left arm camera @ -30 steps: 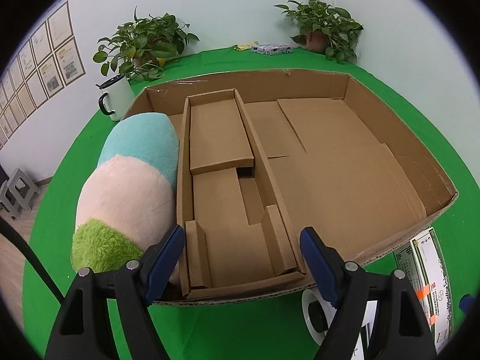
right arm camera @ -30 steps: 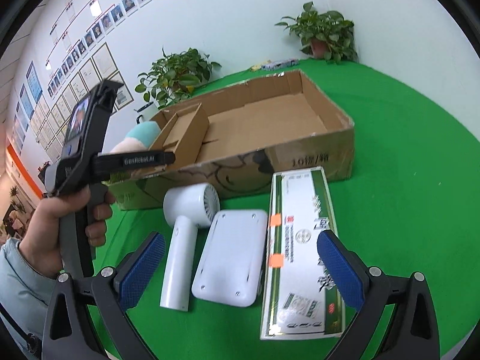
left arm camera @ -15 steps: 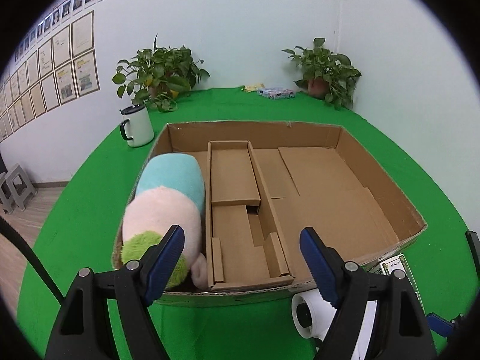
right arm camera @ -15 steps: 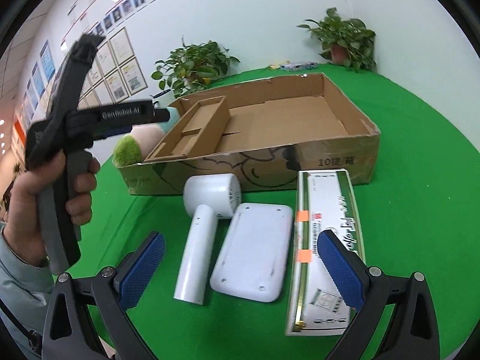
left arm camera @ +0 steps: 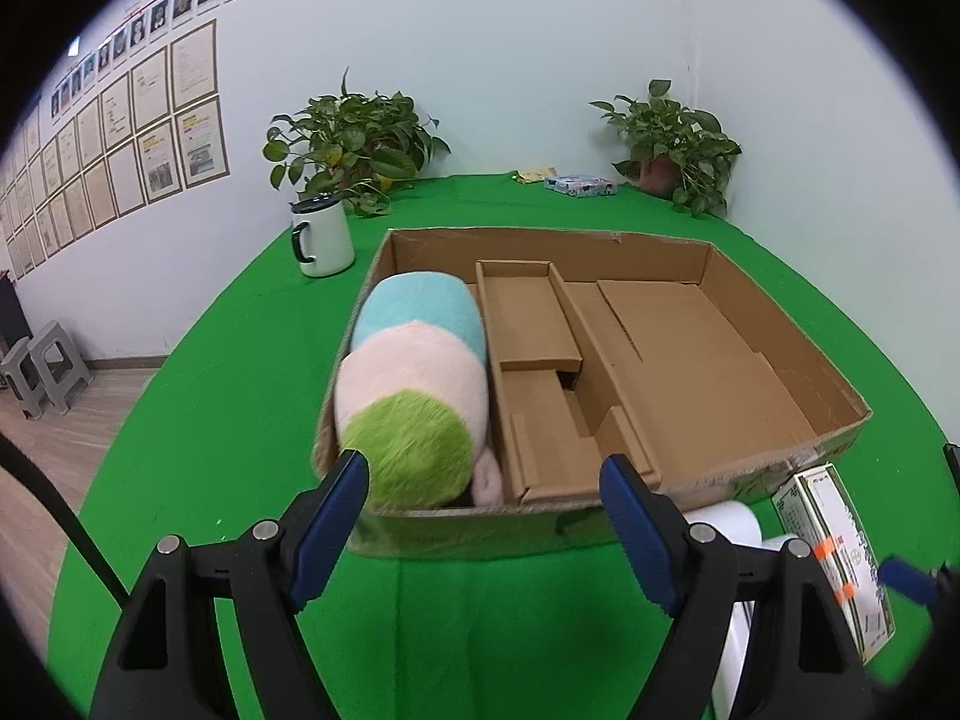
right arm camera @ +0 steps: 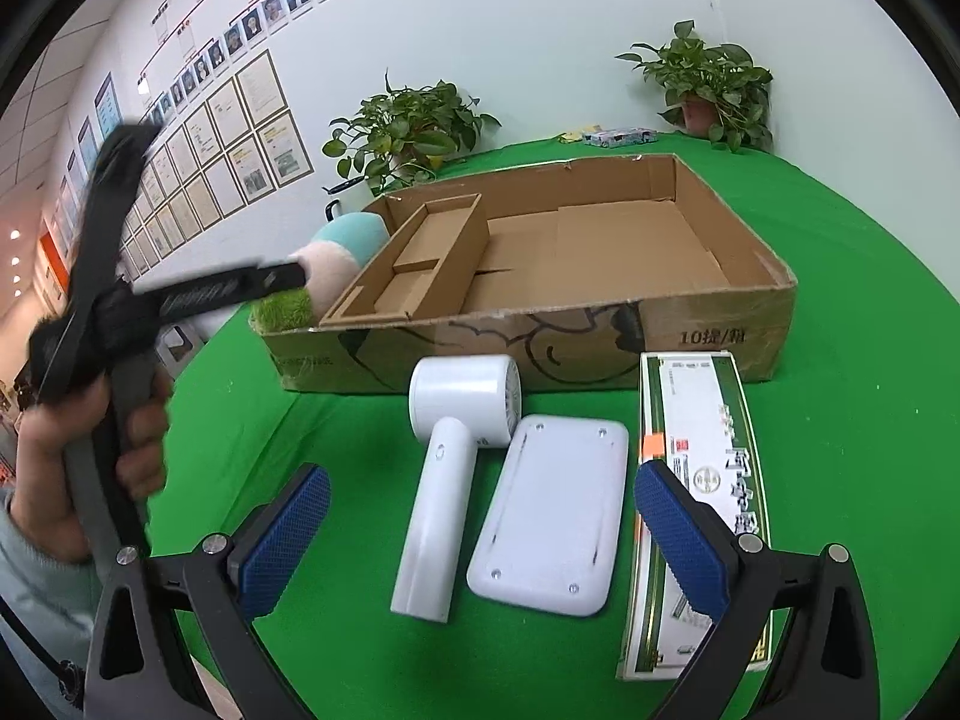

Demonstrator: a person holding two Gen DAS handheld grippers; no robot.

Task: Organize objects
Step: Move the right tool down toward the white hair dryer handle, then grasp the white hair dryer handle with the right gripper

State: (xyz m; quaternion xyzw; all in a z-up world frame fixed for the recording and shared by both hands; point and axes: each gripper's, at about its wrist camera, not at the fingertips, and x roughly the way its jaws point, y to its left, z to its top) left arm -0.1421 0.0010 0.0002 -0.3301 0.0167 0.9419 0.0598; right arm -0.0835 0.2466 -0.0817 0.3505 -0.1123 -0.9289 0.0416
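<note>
A plush toy [left arm camera: 414,384] in blue, pink and green lies in the left part of the cardboard box [left arm camera: 774,468], beside a cardboard insert [left arm camera: 540,372]. My left gripper [left arm camera: 486,534] is open and empty, just in front of the box's near wall. My right gripper [right arm camera: 480,540] is open and empty above a white hair dryer [right arm camera: 447,456] and a white flat device [right arm camera: 552,510]. A green-and-white long carton [right arm camera: 696,480] lies to their right. The plush [right arm camera: 324,270] and the box [right arm camera: 540,348] also show in the right wrist view.
A white mug [left arm camera: 321,237] stands behind the box on the left. Two potted plants [left arm camera: 354,144] [left arm camera: 672,144] stand at the back of the green table. A small printed packet [left arm camera: 579,185] lies between them. The person's hand holds the left gripper's handle [right arm camera: 120,324].
My left gripper has drawn back and away from the box, leaving the plush inside. My right gripper has moved a little closer to the items in front of the box.
</note>
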